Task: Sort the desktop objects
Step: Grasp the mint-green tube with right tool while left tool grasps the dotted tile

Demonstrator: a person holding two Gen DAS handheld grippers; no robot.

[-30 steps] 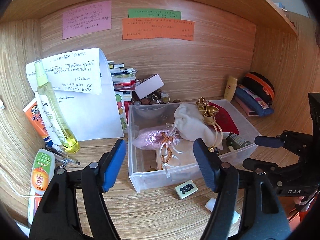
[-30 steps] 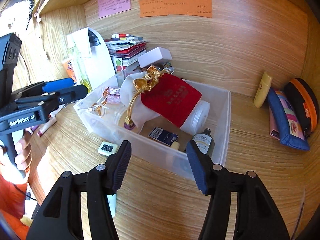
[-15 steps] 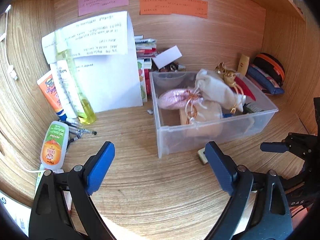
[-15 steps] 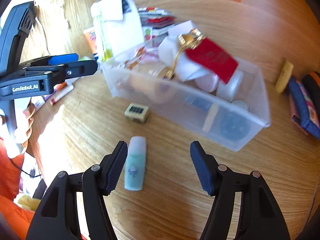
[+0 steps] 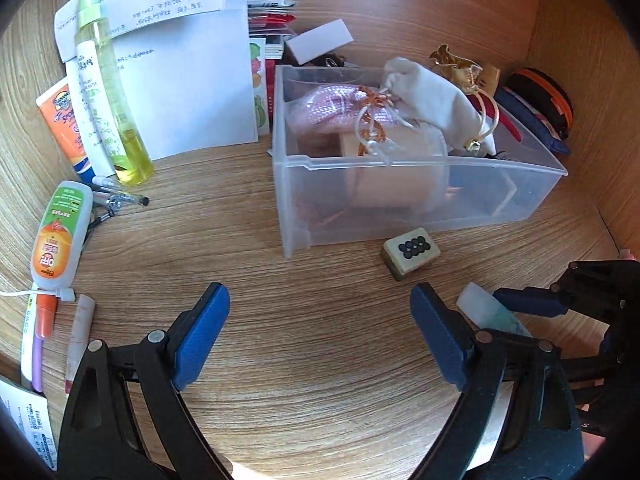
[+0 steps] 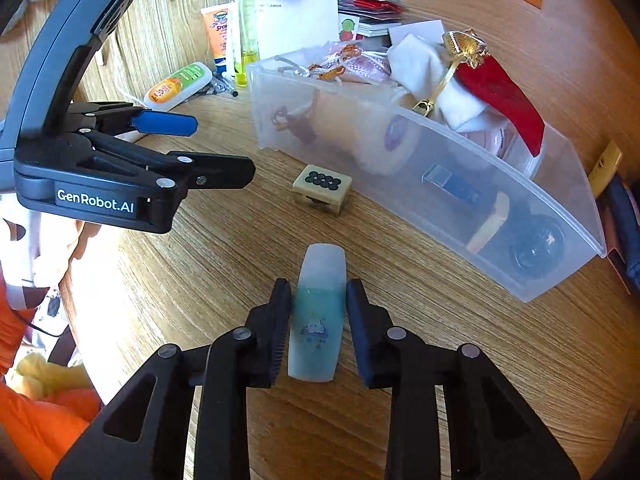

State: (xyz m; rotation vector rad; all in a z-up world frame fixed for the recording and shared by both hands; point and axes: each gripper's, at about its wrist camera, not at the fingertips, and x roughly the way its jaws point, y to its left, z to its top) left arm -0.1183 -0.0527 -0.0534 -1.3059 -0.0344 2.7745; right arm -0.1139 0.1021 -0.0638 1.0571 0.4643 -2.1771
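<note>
Small teal-and-frosted plastic bottle (image 6: 318, 312) lies flat on wood desk (image 6: 224, 264), long axis toward 12 o'clock, in line w/ right hand-held gripper (image 6: 319, 322), which is clenched on its sides. Clear plastic bin (image 6: 472, 184) at approx 1–2 o'clock, near. Left hand-held gripper (image 5: 320, 336) released, wide, nothing between pads; right one nearer the bottle.

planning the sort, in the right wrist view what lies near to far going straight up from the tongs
small blue-green bottle between the right tongs → mahjong tile → clear plastic bin holding a pink pouch
</note>
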